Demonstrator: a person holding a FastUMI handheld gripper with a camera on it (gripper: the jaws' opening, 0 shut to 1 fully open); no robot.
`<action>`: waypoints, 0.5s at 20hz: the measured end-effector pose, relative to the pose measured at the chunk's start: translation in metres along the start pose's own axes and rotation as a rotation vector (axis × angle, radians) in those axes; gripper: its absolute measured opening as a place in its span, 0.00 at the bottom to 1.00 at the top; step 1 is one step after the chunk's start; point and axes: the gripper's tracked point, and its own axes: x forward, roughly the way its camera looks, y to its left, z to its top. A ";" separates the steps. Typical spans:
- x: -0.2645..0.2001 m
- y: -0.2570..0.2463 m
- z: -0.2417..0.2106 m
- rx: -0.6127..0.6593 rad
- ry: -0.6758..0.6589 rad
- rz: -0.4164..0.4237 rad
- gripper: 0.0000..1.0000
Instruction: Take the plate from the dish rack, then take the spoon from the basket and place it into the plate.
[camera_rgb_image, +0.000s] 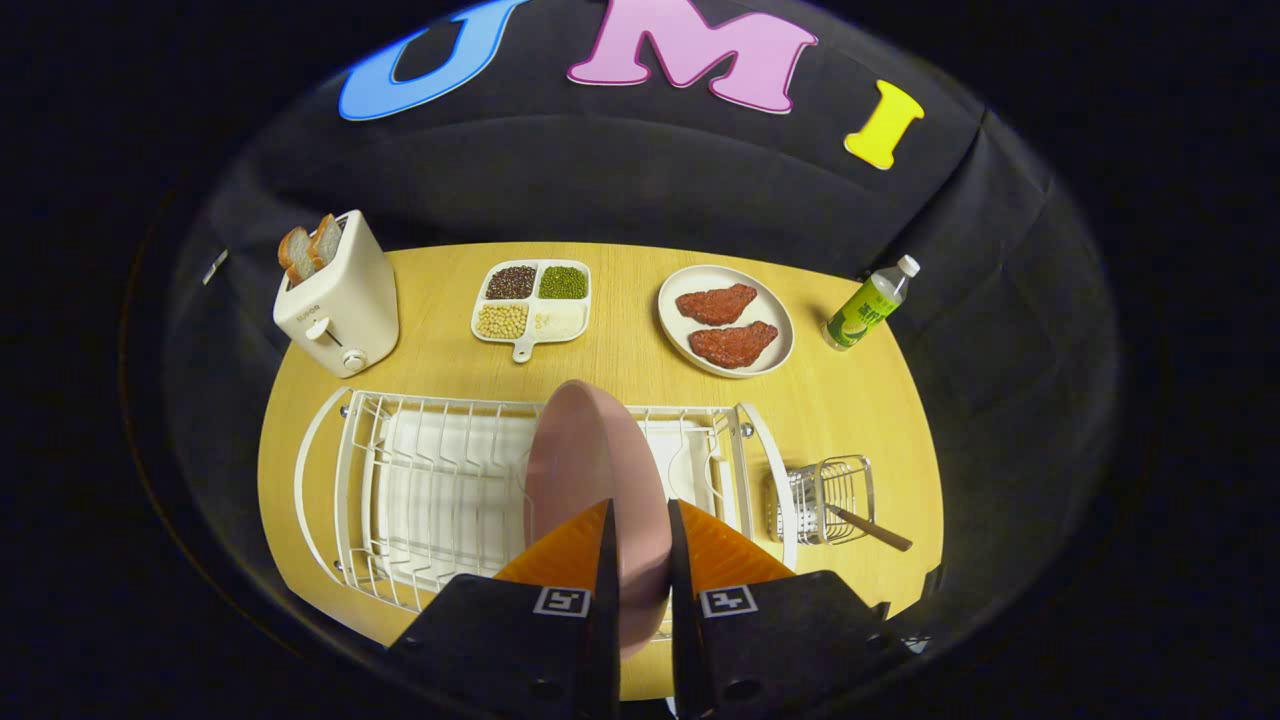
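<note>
Plate (590, 470): pink, round, standing on edge in my gripper (638, 520), its fingers pressed on both sides of the rim, over the white dish rack (420, 480).
Spoon (868, 527): wooden handle slanting out of the wire basket (825, 495), just beside the rack.

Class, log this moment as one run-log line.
gripper: shut on pink plate | plate: upright, above dish rack | spoon: in basket | step: taking plate
</note>
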 end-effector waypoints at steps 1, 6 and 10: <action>-0.001 0.000 0.003 -0.031 -0.011 -0.024 0.25; -0.006 0.008 0.029 -0.159 -0.108 -0.092 0.22; -0.011 -0.001 0.030 -0.166 -0.130 -0.085 0.21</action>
